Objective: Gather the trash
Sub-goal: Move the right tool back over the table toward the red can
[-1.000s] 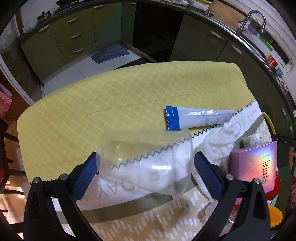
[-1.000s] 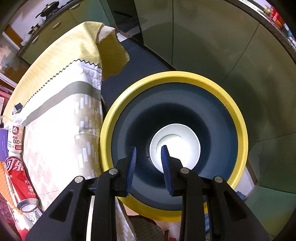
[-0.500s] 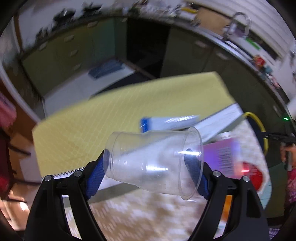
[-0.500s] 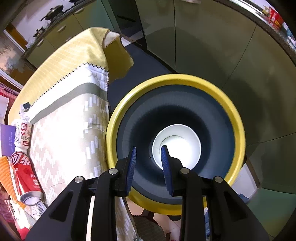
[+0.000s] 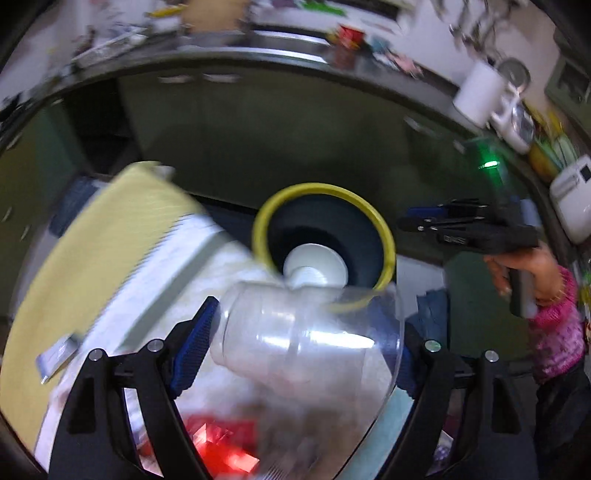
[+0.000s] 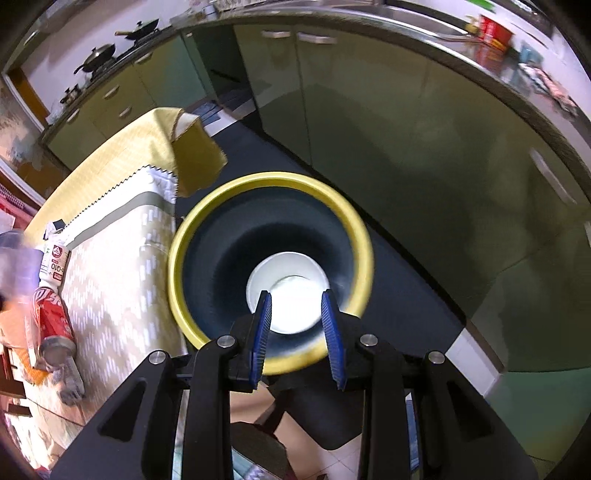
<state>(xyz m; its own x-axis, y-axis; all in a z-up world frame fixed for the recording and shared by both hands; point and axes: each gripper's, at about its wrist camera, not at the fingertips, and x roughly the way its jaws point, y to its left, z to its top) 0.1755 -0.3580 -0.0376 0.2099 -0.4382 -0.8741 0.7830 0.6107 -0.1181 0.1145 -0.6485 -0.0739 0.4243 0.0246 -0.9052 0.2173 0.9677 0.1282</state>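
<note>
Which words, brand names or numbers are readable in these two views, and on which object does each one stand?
"Q10", partly cut off: white bottle lying on the table.
White script logo on the red can: too distorted to read.
Embossed mark on the right gripper body: too blurred.
Packets on the kitchen counter: too small.
Clear plastic cup in the left gripper: no text.

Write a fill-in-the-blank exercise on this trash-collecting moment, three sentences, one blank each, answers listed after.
1. The left gripper is shut on a clear plastic ____.
2. The rim of the dark bin beside the table is coloured ____.
3. A white paper cup lies at the ____ of the bin.

Missing words: cup; yellow; bottom
</note>
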